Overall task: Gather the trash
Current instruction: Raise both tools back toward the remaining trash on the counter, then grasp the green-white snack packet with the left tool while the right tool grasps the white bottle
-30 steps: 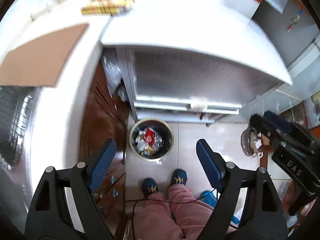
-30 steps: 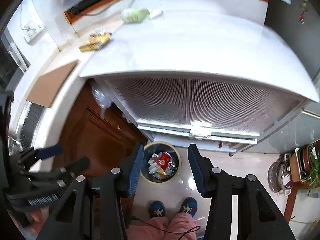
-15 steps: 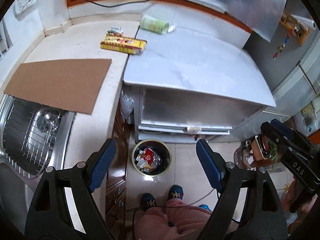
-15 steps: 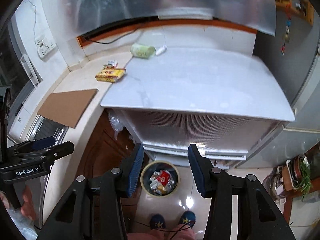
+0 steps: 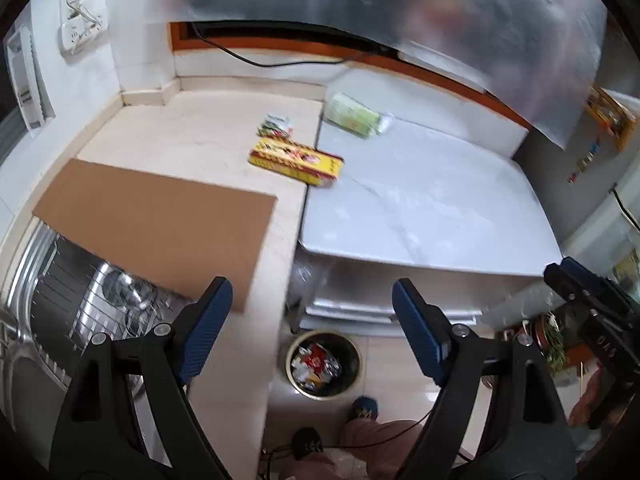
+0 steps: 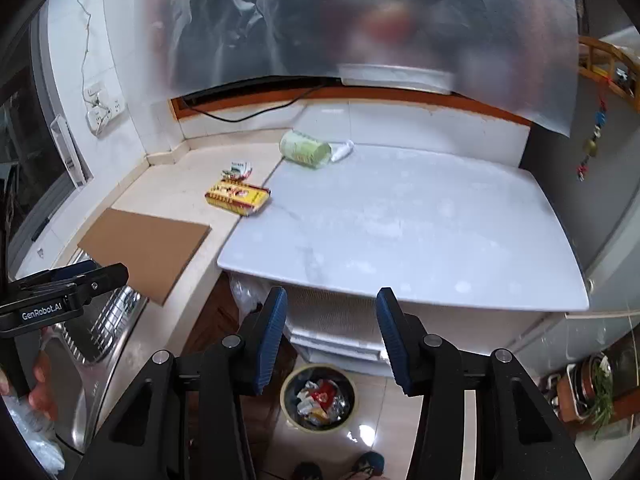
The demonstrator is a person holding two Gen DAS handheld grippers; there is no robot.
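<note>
Showing "GenRobot.AI" printed on the left gripper [image 6: 68,284] at its left edge, the right wrist view offers a label that the left wrist view lacks, where the right gripper [image 5: 576,280] carries only unreadable lettering. Both grippers hang above the floor with jaws spread wide and empty, the left one [image 5: 312,308] more than the right [image 6: 332,312]. On the tabletop [image 6: 400,220] lie a yellow printed box [image 6: 238,197], a small packet [image 6: 237,169] and a green cup [image 6: 305,149] on its side, well apart from the trash bin [image 6: 318,396] below.
</note>
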